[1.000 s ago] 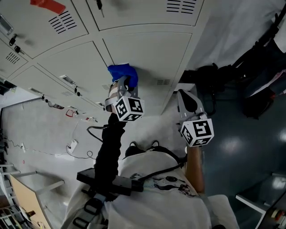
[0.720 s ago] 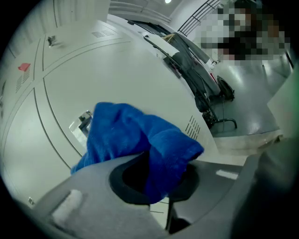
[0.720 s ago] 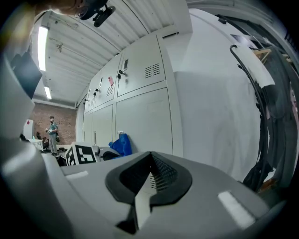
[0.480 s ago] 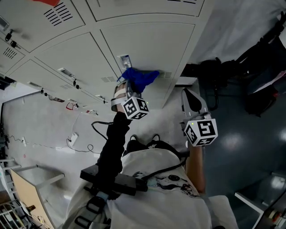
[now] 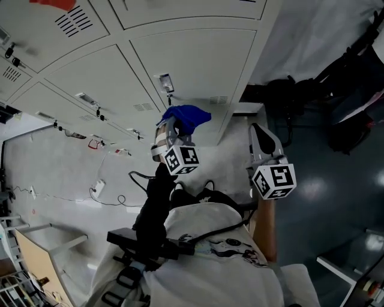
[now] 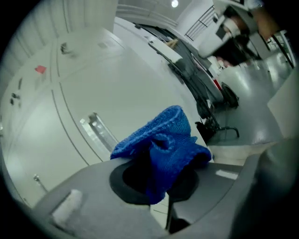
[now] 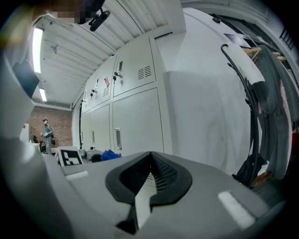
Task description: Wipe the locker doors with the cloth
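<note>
Left gripper (image 5: 172,127): jaws clamped on a bunched blue cloth (image 5: 188,114). In its own view (image 6: 156,179) the cloth (image 6: 164,145) bulges out from between the dark pads and hides their tips.

Cloth position: in the head view it sits at 12 o'clock from the left gripper's marker cube (image 5: 180,160), over the lower edge of a pale grey locker door (image 5: 198,57). Whether it presses on the metal cannot be told.

Right gripper (image 5: 260,129): jaws closed together with nothing between them, seen plainly in its own view (image 7: 147,173). In the head view it is at 3 o'clock from the left gripper, well apart from it and off the locker doors.

Door handle (image 5: 166,82): a small metal pull at 11 o'clock from the cloth, near it. In the left gripper view it (image 6: 97,131) lies at 9 o'clock from the cloth.

Vent slots (image 5: 219,99): at 2 o'clock from the cloth, on the same door.

Left arm: a dark sleeve (image 5: 153,207) runs down from the cube toward 6 o'clock.

Lockers: rows of grey doors fill the head view from 9 to 12 o'clock; a red tag (image 5: 53,3) shows at the top edge.

Dark bags (image 5: 282,96): on the floor at 1 o'clock from the right gripper.

Background: in the right gripper view, a distant person (image 7: 46,133) stands before a brick wall (image 7: 58,125) at 9 o'clock.
</note>
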Demonstrator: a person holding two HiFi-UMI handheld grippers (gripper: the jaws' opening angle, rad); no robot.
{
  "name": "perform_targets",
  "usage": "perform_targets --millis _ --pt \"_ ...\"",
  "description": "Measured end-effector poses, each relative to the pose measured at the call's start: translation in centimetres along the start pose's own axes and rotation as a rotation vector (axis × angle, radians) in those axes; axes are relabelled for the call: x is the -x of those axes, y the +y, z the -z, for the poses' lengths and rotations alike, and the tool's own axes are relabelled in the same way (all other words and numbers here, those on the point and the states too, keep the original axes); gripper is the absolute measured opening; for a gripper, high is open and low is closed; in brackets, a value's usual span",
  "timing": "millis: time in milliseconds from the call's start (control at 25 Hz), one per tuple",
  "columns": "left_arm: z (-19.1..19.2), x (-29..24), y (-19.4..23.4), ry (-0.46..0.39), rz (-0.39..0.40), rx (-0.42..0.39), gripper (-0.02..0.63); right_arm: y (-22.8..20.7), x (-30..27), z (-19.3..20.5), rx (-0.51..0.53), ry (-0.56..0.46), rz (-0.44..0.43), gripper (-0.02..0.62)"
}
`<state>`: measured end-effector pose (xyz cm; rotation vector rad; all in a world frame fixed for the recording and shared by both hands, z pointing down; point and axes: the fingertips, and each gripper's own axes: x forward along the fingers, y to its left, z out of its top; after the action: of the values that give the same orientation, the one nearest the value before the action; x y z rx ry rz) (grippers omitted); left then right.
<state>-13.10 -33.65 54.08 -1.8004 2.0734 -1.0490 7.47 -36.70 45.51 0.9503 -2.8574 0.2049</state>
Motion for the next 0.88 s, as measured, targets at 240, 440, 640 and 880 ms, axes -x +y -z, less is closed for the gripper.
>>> perform_targets --millis 240,440,640,880 --pt "-10.9 4.8 10.7 -0.246 -0.233 0.110 0.031 -0.8 -0.2 -2.0 -0.002 -0.061 -0.002 -0.002" --pt "-16.0 4.7 17.1 -0.308 -0.355 0.080 0.031 0.6 -1.5 -5.3 0.086 -0.112 -0.042 -0.002" --pt "-16.8 2.9 19.0 -0.275 -0.390 0.077 0.031 1.0 -1.6 -6.2 0.093 -0.134 -0.048 -0.002" --pt "-16.1 1.7 17.8 -0.254 -0.377 0.084 0.031 0.2 -1.5 -5.6 0.069 -0.122 -0.033 -0.002"
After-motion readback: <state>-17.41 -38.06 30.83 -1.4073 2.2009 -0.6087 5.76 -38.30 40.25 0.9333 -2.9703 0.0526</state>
